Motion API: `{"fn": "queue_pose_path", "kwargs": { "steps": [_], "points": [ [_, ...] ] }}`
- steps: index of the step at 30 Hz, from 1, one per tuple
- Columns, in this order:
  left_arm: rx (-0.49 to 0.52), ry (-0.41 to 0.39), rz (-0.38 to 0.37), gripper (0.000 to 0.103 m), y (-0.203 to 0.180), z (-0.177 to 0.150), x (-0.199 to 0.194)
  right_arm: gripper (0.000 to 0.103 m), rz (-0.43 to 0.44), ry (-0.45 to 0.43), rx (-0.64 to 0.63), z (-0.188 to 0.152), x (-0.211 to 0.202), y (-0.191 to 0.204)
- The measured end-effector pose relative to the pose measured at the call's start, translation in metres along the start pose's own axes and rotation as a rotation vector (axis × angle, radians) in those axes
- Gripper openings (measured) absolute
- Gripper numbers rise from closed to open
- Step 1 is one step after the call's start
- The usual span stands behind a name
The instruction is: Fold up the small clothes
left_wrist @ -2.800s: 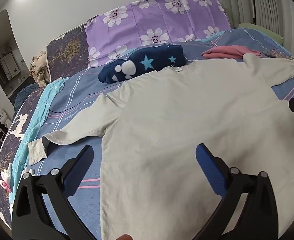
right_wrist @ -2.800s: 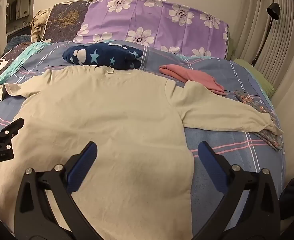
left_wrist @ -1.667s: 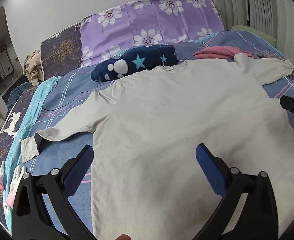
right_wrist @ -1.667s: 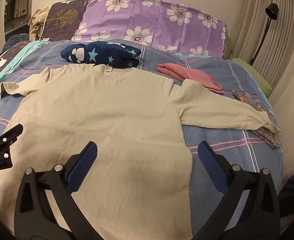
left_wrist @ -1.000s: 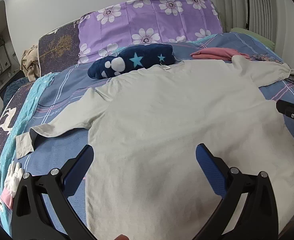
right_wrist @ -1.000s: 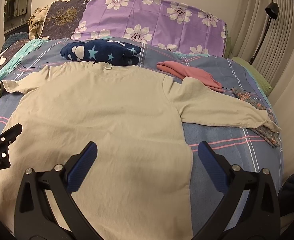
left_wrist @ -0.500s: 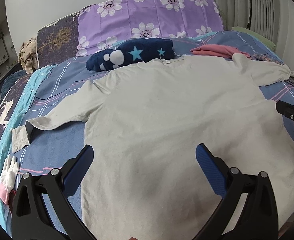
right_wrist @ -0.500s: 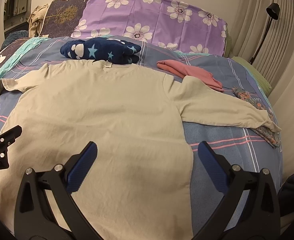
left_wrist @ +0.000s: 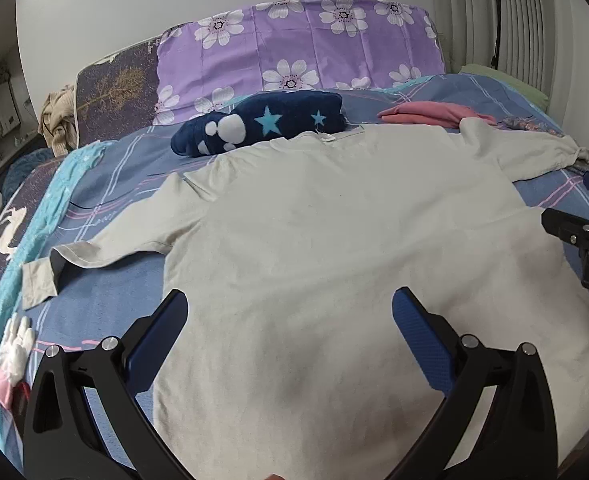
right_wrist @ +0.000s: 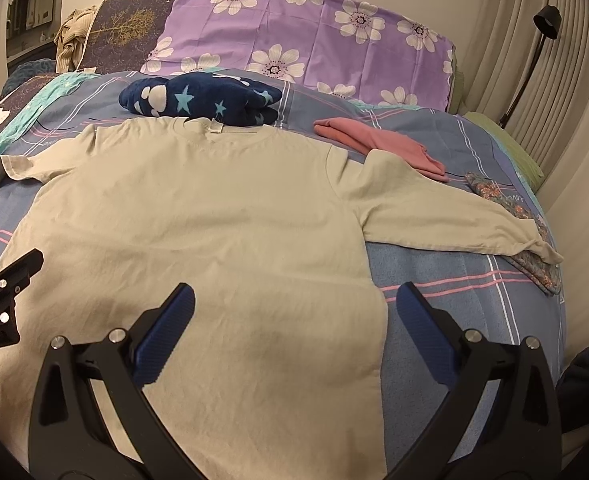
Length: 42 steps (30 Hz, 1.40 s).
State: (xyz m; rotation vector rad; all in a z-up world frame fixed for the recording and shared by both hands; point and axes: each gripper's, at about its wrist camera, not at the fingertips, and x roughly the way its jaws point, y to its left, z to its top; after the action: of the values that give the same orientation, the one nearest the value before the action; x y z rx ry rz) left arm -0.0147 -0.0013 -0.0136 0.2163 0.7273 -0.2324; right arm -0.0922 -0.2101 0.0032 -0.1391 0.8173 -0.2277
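A cream long-sleeved shirt (left_wrist: 334,240) (right_wrist: 214,220) lies flat on the bed with its collar at the far side and both sleeves spread out. My left gripper (left_wrist: 288,320) hovers open over the shirt's lower left part, nothing between its blue pads. Over the lower right part, near the side hem, my right gripper (right_wrist: 294,316) is open and holds nothing. Each gripper shows at the edge of the other's view: the right gripper (left_wrist: 582,232) and the left gripper (right_wrist: 2,292).
A folded navy star blanket (left_wrist: 262,124) (right_wrist: 202,98) lies just beyond the collar, with a pink garment (right_wrist: 378,142) and a floral cloth (right_wrist: 514,216) to the right. Purple flowered pillows (right_wrist: 314,28) line the headboard. White gloves (left_wrist: 12,344) sit at the bed's left edge.
Both grippers have drifted slightly back and up over the shirt, so more of the bed shows. Both stay open, and the shirt has not moved.
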Motion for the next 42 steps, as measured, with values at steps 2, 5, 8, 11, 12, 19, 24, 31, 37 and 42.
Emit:
{"fn": "queue_pose_path", "kwargs": {
  "steps": [2,5,8,11,12,19,24,31,37,42],
  "points": [
    [-0.004,0.007,-0.010,0.102,0.001,-0.001,0.002,0.101,-0.003,0.001,0.004,0.000,0.001,0.000],
    [-0.018,0.025,-0.031,0.102,0.003,-0.003,0.005,0.101,-0.003,0.004,0.010,-0.001,0.003,0.000],
    [-0.031,0.039,-0.056,0.102,0.004,-0.006,0.008,0.101,-0.001,0.009,0.008,-0.002,0.005,0.001],
    [-0.052,0.043,-0.079,0.102,0.007,-0.008,0.010,0.101,0.001,0.013,0.004,-0.003,0.007,0.002],
    [-0.062,0.043,-0.088,0.102,0.009,-0.009,0.011,0.101,0.002,0.013,0.005,-0.003,0.008,0.003],
    [-0.086,0.010,-0.082,0.102,0.022,-0.010,0.011,0.101,0.034,0.002,0.002,-0.004,0.013,0.003],
    [-0.147,-0.013,-0.065,0.102,0.046,-0.010,0.013,0.101,0.047,0.005,-0.024,-0.002,0.019,0.009],
    [-0.416,0.039,-0.082,0.102,0.134,-0.015,0.033,0.101,0.101,0.030,-0.011,-0.007,0.032,0.009],
    [-0.850,0.055,-0.145,0.101,0.253,-0.043,0.050,0.093,0.146,0.054,0.098,-0.005,0.039,-0.007],
    [-1.108,0.026,-0.047,0.086,0.330,-0.067,0.057,0.074,0.124,0.086,0.112,-0.006,0.048,-0.009]
  ]
}}
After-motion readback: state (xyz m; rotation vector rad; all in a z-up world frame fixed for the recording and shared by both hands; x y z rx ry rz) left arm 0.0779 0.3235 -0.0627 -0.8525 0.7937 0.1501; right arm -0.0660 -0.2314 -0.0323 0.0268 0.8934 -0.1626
